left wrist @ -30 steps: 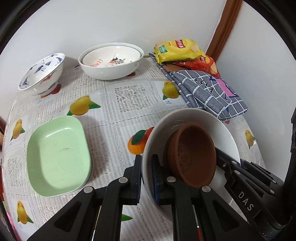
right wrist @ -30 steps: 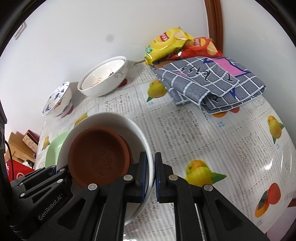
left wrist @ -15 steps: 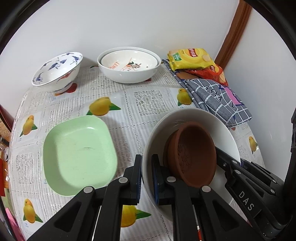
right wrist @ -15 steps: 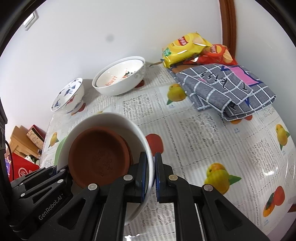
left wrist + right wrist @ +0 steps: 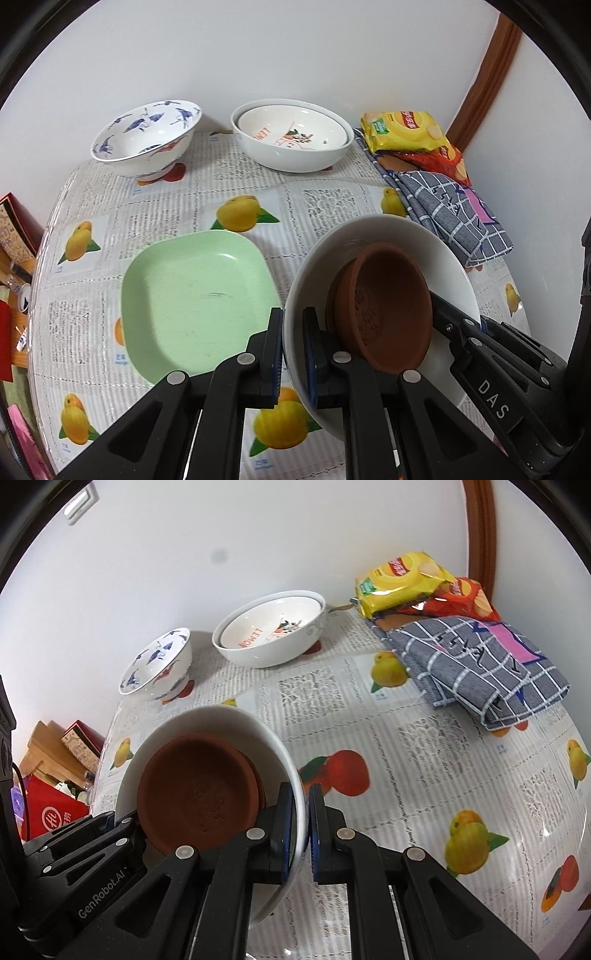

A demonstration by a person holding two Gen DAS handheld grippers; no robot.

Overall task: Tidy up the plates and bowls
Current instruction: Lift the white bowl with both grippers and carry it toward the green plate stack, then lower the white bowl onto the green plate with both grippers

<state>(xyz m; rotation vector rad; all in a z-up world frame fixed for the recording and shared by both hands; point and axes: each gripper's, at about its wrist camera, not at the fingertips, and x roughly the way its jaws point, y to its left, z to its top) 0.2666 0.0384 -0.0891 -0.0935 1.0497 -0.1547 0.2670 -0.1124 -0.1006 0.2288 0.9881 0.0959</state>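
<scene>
Both grippers, left gripper (image 5: 293, 354) and right gripper (image 5: 301, 830), keep their jaws closed on the white bowl (image 5: 373, 236) with the brown bowl (image 5: 384, 306) inside; it has moved nearer the green plate (image 5: 195, 302), probably for stacking

Five bowls (image 5: 146, 138), one green plate (image 5: 192, 299), two snack bags (image 5: 404, 131), one folded cloth (image 5: 454, 214).

Bare tablecloth (image 5: 325, 199) lies between green plate (image 5: 192, 295), nested bowls (image 5: 291, 144) and folded cloth (image 5: 454, 218).
</scene>
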